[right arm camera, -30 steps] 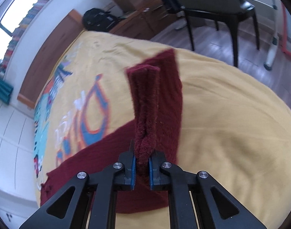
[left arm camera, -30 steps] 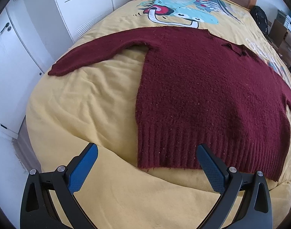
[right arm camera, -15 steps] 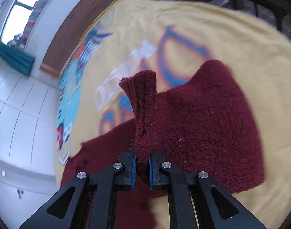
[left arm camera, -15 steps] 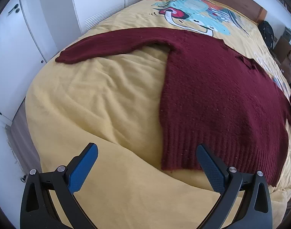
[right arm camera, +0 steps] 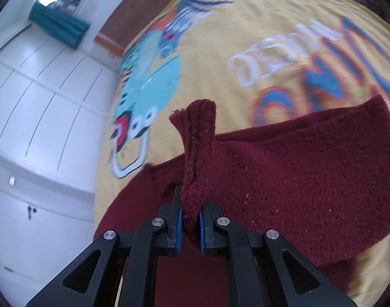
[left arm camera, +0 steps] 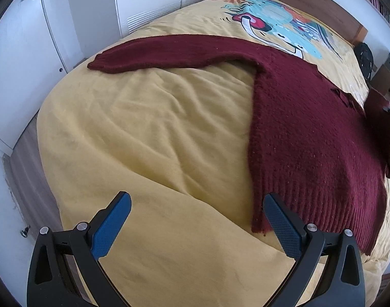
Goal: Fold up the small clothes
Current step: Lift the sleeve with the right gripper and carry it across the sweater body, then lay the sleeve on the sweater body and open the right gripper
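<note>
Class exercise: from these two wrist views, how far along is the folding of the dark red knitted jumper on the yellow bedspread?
Done: the dark red knitted jumper lies spread flat on the yellow printed bedspread. In hand: the right gripper is shut on one sleeve's ribbed cuff, holding it above the body. Left: the other sleeve lies outstretched, the left gripper is open and empty, and the body is unfolded.

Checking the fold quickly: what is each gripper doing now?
Left gripper: open, holding nothing.
Right gripper: closed on the cuff of the dark red knitted sweater.
</note>
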`<state>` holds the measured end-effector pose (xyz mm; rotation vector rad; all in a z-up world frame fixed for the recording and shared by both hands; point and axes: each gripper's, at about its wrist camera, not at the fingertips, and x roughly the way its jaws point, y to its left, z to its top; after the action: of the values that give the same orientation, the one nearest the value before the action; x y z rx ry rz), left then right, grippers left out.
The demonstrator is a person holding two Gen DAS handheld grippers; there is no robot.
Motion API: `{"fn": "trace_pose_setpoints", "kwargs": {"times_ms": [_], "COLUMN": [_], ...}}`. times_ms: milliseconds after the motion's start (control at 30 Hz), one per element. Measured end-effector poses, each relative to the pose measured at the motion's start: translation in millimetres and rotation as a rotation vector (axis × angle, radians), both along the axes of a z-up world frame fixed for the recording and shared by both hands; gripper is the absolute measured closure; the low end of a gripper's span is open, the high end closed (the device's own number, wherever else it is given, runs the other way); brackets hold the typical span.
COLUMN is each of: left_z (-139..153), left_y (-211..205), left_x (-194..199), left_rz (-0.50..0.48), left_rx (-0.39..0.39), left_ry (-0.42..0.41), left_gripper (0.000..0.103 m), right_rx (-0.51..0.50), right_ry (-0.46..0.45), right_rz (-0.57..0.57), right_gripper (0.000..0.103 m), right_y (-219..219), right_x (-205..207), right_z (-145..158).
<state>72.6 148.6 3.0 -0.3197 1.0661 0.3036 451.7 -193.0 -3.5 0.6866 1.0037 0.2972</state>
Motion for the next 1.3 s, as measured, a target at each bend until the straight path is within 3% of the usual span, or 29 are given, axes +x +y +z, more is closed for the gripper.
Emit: {"fn": "trace_pose_setpoints", "kwargs": {"times_ms": [367, 1033, 1133, 1300], "left_z": [-2, -6, -6, -5], "left_y": [24, 36, 36, 36], "left_x": [-9, -16, -16, -16], "left_rz": [0.043, 0.072, 0.072, 0.066], "left_rx": [-0.016, -0.037, -0.037, -0.033], "left_ry": [-0.017, -0.012, -0.012, -0.013], "left_gripper": [0.001, 0.001, 0.001, 0.001], "right_rx": [0.031, -0.156, -0.210, -0.227], "right_ry": [-0.028, 0.053, 0.069, 0.072], "right_rz": [0.139, 0.363, 0.381, 0.422], "right_gripper": [0.093, 0.090, 0.087, 0.066], "right_y": [116, 232, 241, 253], "right_x": [13, -9, -11, -23], "right_z": [-11, -81, -93, -98]}}
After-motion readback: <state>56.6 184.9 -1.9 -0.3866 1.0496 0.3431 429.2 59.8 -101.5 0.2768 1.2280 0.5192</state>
